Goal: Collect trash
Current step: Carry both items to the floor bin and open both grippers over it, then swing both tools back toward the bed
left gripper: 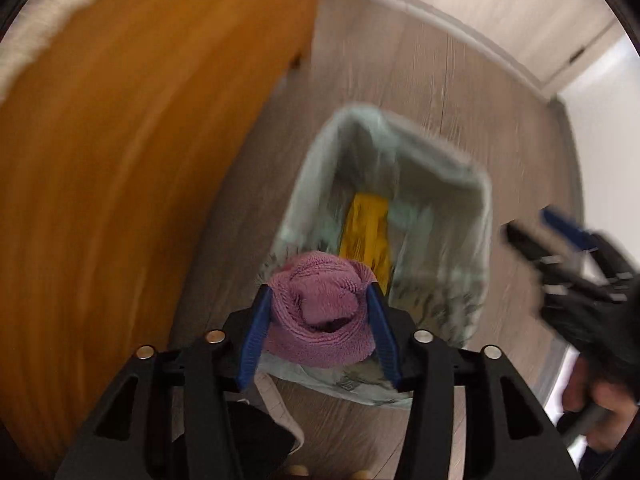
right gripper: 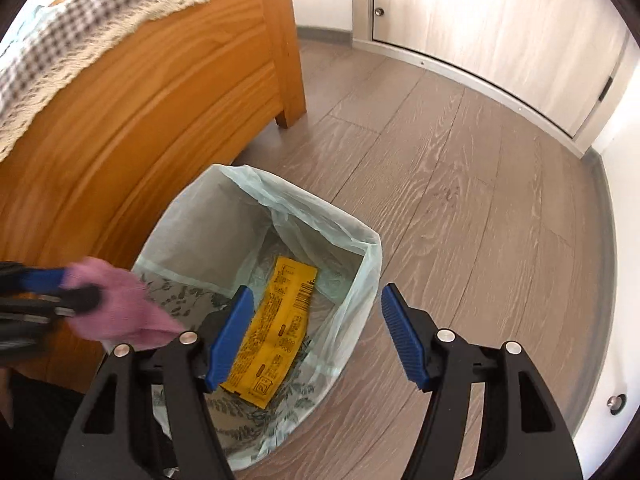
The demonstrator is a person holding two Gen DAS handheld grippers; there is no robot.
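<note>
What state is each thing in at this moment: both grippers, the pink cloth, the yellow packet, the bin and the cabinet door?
left gripper: pink cloth between its pads, above the bin's near edge.
right gripper: open, empty, over the bin.
pink cloth: bunched, not yet in the bin.
yellow packet: lying flat inside the bin.
bin: upright, open, lined with a bag.
cabinet door: closed.

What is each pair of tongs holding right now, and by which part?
The left tongs hold a bunched pink cloth by its sides, above the bin. The right tongs are open and hold nothing.
</note>
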